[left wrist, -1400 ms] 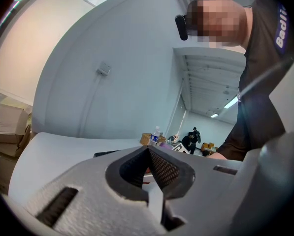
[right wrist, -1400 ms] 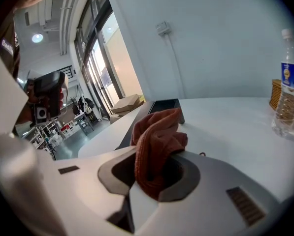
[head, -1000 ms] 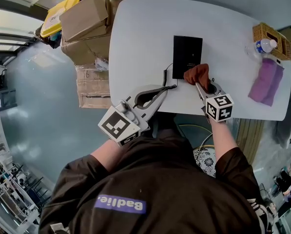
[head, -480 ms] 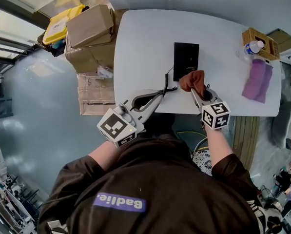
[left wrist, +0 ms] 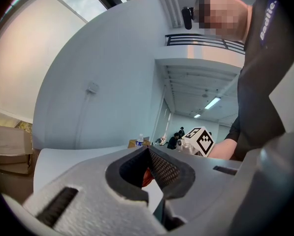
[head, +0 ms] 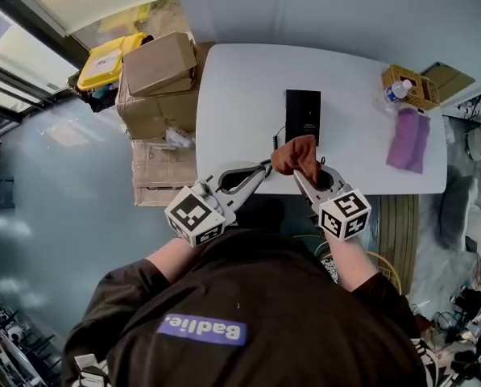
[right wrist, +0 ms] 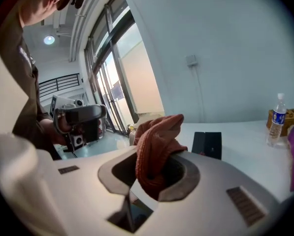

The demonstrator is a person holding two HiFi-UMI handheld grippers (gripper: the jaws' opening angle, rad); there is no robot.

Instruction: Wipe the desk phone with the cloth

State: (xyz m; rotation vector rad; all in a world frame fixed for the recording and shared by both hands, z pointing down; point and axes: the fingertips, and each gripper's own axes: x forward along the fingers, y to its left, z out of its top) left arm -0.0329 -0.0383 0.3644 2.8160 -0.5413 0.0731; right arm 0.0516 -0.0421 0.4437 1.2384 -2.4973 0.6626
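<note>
Two claws: left claw (head: pixel 257 172) and right claw (head: pixel 301 174) sit side by side over the near edge of the desk (head: pixel 232 87), tips pointing toward its far side.
Left claw state: clenched. The left gripper view shows the jaw tips meeting, with nothing seen between them.
Right claw state: grasping the cloth (right wrist: pixel 157 132). The jaws are closed on its lower part.
Cloth: rust-brown and bunched. It stands up out of the right claw's tips and folds over toward the left claw.
Desk phone (head: pixel 303 115): black, lying flat on the desk just beyond the right claw's tips. In the head view the cloth overlaps its near edge; actual contact cannot be confirmed.
Coiled cord (head: pixel 273 141): runs from the phone's left side down toward the left claw's tips. Whether those tips touch it cannot be told.
Purple cloth (head: pixel 407 139): lying flat on the desk, well to the right of the right claw.
Water bottle (head: pixel 395 91): beyond the purple cloth, touching or just beside a wicker basket (head: pixel 413 83) at the desk's far right corner.
Cardboard boxes (head: pixel 155 75): stacked off the desk, to the left of and beyond the left claw.
Person: dark sleeves and forearms behind both claws, with a marker cube at the rear of each.
</note>
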